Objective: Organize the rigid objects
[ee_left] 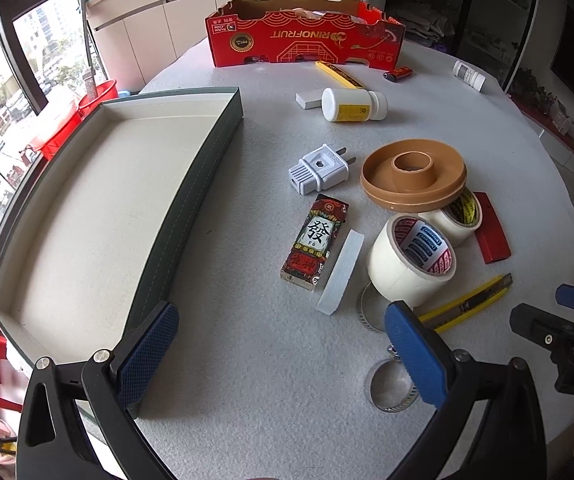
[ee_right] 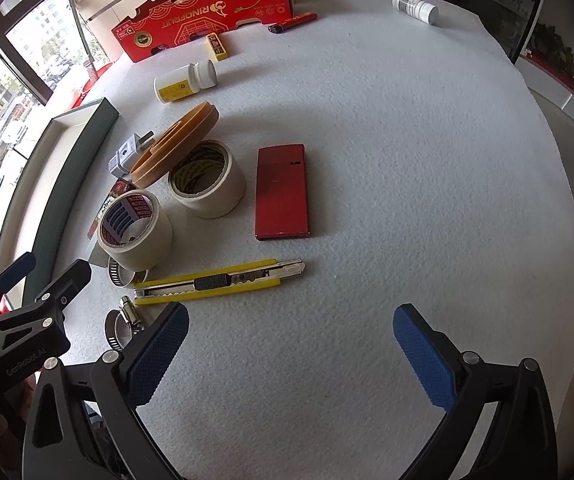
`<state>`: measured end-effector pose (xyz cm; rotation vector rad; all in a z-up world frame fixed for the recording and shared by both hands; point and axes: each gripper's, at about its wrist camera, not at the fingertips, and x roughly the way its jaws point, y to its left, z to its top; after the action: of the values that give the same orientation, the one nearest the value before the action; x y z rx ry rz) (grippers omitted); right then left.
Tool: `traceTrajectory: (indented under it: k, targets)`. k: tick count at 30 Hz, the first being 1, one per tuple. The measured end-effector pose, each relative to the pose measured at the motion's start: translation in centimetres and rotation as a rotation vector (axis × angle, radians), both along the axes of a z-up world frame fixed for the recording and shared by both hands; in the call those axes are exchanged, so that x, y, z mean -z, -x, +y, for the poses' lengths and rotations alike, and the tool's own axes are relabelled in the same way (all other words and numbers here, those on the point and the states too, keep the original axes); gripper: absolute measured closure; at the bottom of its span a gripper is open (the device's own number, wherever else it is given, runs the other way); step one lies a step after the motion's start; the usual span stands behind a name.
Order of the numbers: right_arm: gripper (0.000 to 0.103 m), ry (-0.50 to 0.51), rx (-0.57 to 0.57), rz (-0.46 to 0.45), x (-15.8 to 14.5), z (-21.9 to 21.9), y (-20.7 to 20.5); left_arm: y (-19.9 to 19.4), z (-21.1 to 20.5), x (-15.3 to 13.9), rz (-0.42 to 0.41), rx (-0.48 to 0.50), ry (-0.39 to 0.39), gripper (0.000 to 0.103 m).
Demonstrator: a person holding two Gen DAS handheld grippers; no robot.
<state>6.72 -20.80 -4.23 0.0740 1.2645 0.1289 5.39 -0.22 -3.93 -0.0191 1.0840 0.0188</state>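
Observation:
A shallow green-walled box (ee_left: pixel 203 184) with a pale lining lies on the left of the table. Beside it lie a white plug (ee_left: pixel 319 170), a printed tile block (ee_left: pixel 315 242), a white bar (ee_left: pixel 341 272), a brown spool disc (ee_left: pixel 413 178) and two tape rolls (ee_left: pixel 409 260) (ee_right: pixel 207 180). A yellow utility knife (ee_right: pixel 219 280), a red flat case (ee_right: pixel 282 192) and metal hose clamps (ee_right: pixel 121 322) lie nearer. My left gripper (ee_left: pixel 283 352) is open above the bare felt near the box's corner. My right gripper (ee_right: pixel 291 352) is open and holds nothing, just short of the knife.
A red cardboard box (ee_left: pixel 307 40) stands at the far edge. Near it lie a white bottle with a yellow label (ee_left: pixel 353 106), a grey block (ee_left: pixel 309 100), a yellow stick (ee_left: pixel 339 74), a lighter (ee_right: pixel 293 22) and a small white bottle (ee_right: pixel 415 7). Windows are on the left.

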Motion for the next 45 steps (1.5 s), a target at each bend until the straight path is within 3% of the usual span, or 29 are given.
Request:
traceTrajectory:
  k: [4, 18, 21, 24, 29, 32, 35, 38, 45]
  targets:
    - [0.0, 0.001, 0.0, 0.004, 0.1, 0.0, 0.0, -0.2, 0.5, 1.2, 0.026, 0.014, 0.082, 0.0]
    - [0.0, 0.007, -0.009, 0.023, 0.7, 0.6, -0.2, -2.0, 4.4, 2.6, 0.017, -0.061, -0.014, 0.0]
    - [0.0, 0.006, -0.002, 0.026, 0.8, 0.6, -0.7, -2.0, 3.7, 1.1, -0.038, -0.03, 0.008, 0.0]
    - [0.0, 0.003, 0.004, 0.032, 1.1, 0.4, -0.9, -3.0, 3.2, 0.1, -0.089, -0.051, -0.053, 0.0]
    - [0.0, 0.001, 0.005, 0.037, 1.2, 0.3, -1.1, -5.9, 2.3, 1.5, -0.031, -0.01, -0.096, 0.0]
    - [0.0, -0.003, 0.005, 0.033, 1.2, 0.2, -1.1, -5.7, 0.8, 2.5, 0.021, 0.082, -0.079, 0.0]
    - [0.0, -0.003, 0.007, 0.034, 1.3, -0.1, -1.3, -4.9, -0.4, 2.7, 0.018, 0.134, -0.077, 0.0]
    - [0.0, 0.002, 0.011, 0.041, 1.6, -0.3, -1.5, -5.5, -0.7, 2.8, 0.002, 0.112, -0.129, 0.0]
    - [0.0, 0.083, 0.018, 0.019, 1.7, -0.6, -3.0, -7.2, 0.5, 2.8, 0.024, 0.102, -0.109, 0.0]
